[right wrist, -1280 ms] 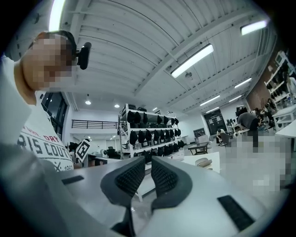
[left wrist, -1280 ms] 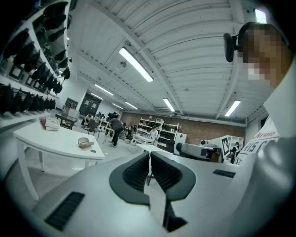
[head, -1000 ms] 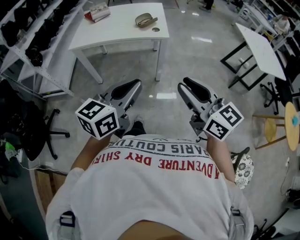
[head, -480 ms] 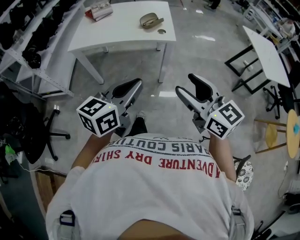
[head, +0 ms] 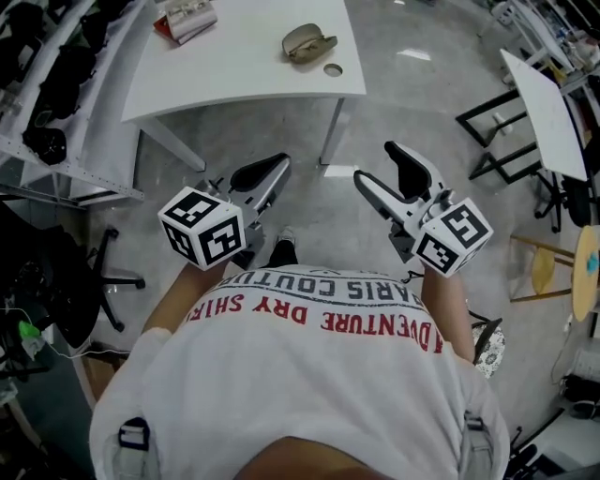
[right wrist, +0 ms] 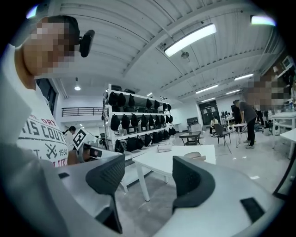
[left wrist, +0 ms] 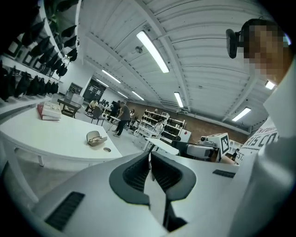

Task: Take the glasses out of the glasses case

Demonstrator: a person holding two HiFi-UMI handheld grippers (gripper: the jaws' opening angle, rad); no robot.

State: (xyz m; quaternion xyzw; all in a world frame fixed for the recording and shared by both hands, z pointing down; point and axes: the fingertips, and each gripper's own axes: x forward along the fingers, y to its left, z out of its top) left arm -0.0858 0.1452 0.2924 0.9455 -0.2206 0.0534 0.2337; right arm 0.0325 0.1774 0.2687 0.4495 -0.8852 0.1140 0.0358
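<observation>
The tan glasses case lies shut on the white table, near its right end. It is small in the left gripper view. In the right gripper view its top peeks over one jaw. Both grippers hang over the floor in front of the table, well short of the case. My left gripper is shut with its pads together and nothing in them. My right gripper is opening, its jaws wide apart with only floor between them.
A red and white book lies at the table's far left, a small round disc just in front of the case. Racks of black bags line the left side. A second white table, a stool and an office chair stand around.
Both grippers have moved forward toward the white table, which now looks nearer. The right gripper's jaws have spread from nearly together to wide apart. The left gripper stays shut.
</observation>
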